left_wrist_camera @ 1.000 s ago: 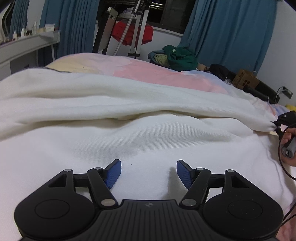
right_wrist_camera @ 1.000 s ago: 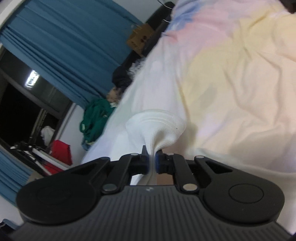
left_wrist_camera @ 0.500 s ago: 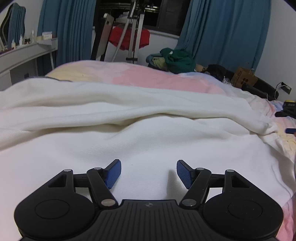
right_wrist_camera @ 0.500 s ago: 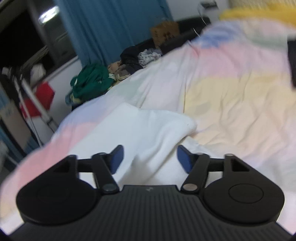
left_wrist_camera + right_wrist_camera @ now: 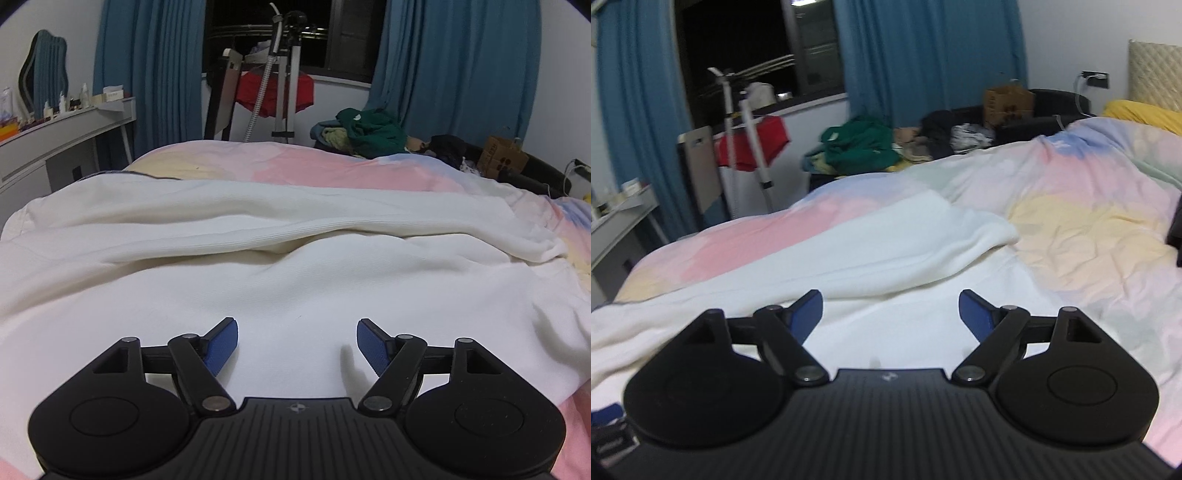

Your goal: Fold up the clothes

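Observation:
A white garment [image 5: 280, 266] lies spread on the bed, with a long fold of it laid across its far side [image 5: 295, 225]. My left gripper [image 5: 296, 341] is open and empty, just above the garment's near part. In the right wrist view the same white garment [image 5: 886, 254] lies across the bed, its folded end [image 5: 990, 230] resting on the pastel sheet. My right gripper [image 5: 891, 312] is open and empty, above the garment.
The bed has a pastel pink, yellow and blue sheet [image 5: 1089, 221]. Beyond it stand a drying rack with a red cloth [image 5: 275, 92], a pile of green clothes [image 5: 369, 129], a cardboard box [image 5: 502, 158] and a white desk [image 5: 55, 136] at the left.
My right gripper opened and let go of the white garment's end, which now lies flat on the bed. It drew back and levelled. My left gripper stayed open and rose slightly.

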Motion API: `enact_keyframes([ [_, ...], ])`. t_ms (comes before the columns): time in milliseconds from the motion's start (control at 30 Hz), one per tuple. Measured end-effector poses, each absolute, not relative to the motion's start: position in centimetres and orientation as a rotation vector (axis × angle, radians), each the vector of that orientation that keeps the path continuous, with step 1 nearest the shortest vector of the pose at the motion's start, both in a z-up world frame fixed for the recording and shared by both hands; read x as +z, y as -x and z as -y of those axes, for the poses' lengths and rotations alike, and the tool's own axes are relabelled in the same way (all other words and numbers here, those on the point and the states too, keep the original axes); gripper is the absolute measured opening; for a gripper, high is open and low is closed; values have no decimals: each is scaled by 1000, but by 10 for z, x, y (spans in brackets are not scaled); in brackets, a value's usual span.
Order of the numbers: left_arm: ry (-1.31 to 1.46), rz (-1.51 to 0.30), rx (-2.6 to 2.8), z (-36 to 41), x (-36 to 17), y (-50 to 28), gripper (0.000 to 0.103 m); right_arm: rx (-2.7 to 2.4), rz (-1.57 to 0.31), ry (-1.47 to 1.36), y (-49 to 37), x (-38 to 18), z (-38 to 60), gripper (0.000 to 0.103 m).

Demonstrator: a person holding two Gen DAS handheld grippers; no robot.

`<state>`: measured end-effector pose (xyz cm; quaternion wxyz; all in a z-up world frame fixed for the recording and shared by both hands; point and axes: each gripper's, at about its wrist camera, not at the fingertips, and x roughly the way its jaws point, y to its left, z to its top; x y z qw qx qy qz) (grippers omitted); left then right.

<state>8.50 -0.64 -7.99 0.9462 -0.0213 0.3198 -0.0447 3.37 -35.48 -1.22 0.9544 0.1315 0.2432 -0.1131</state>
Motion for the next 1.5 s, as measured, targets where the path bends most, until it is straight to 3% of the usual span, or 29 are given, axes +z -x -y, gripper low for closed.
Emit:
enact_keyframes([
  [400,125,-683,47,-49,-69,-50,92,-220,-544,-360,-27,-24,355,82],
  [900,548,-801,530,-201,-35,-27,92,-216,-582,-470,-18,-28,378,82],
  [1167,903,-805,599,-272,-59,-31,94,-283,-593,-583,-12,-35,396,82],
  [1333,938,-758,572,-287,-54,-45,97,-294,-613,-580,-14,-38,395,82],
  [1500,971,-670,366,-282,-38,-52,93,-302,-623,-576,-15,-40,393,82],
])
